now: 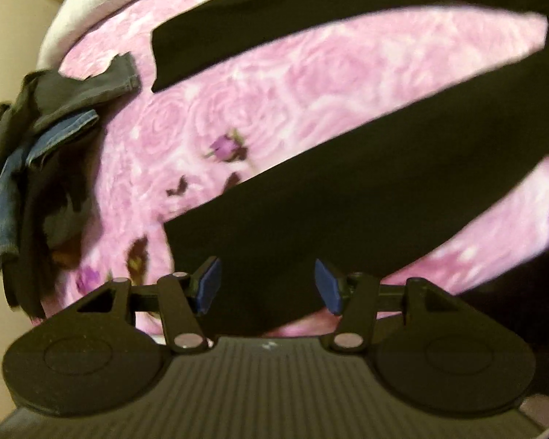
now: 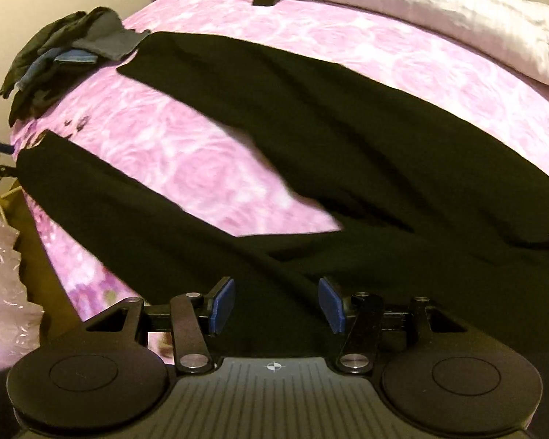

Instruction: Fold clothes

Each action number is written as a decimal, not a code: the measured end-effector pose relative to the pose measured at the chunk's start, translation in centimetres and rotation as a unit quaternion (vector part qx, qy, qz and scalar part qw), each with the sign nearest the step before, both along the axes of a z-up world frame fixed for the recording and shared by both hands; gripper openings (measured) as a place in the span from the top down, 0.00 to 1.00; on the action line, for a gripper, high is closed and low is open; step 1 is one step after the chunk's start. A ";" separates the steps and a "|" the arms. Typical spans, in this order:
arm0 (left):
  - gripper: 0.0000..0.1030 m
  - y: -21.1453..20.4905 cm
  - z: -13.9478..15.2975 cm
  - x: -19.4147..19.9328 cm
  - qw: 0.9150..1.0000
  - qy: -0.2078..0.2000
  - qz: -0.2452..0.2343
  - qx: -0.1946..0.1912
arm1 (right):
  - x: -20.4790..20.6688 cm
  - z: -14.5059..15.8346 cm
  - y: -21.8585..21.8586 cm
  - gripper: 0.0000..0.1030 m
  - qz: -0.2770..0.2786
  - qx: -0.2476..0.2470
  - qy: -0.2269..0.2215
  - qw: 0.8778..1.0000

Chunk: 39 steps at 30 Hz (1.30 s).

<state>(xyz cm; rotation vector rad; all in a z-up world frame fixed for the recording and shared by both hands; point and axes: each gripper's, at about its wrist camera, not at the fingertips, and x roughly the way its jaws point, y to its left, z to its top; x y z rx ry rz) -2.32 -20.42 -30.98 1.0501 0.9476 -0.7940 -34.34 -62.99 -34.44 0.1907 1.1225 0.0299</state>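
Black trousers (image 2: 347, 139) lie spread flat on a pink rose-print bedspread (image 2: 186, 168), the two legs splayed apart toward the left. In the left wrist view the near leg (image 1: 347, 190) and the far leg (image 1: 347, 18) run across the frame. My left gripper (image 1: 267, 285) is open, hovering over the end of the near leg. My right gripper (image 2: 276, 305) is open, low over the trousers near the crotch and waist. Neither holds cloth.
A pile of dark and denim clothes (image 2: 55, 58) sits at the bed's far left corner, also in the left wrist view (image 1: 36, 146). A white pillow or duvet (image 2: 421, 3) lies along the far side. The bed's left edge (image 2: 29, 219) drops off beside a crinkled plastic bag (image 2: 0, 263).
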 end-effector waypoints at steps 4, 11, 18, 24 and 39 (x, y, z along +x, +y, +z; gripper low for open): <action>0.50 1.1 -1.9 4.8 0.998 0.028 -0.058 0.010 | 1.4 -0.1 2.6 0.47 -0.025 -0.032 0.009 0.999; 0.50 2.0 -4.1 13.0 0.986 0.103 -0.128 -0.021 | 1.1 -3.0 6.3 0.47 -0.205 -0.031 0.080 0.975; 0.48 1.1 -6.5 15.9 0.967 0.173 -0.187 -0.015 | 2.1 -4.7 9.8 0.47 -0.216 -0.071 0.123 0.966; 0.99 0.4 -5.9 15.8 0.954 0.208 -0.217 0.003 | 5.4 -4.8 10.5 0.47 -0.128 -0.118 0.105 0.979; 0.98 5.5 7.1 13.7 0.967 0.164 -0.172 -0.090 | 6.4 -6.2 11.7 0.47 -0.024 -0.201 0.082 0.976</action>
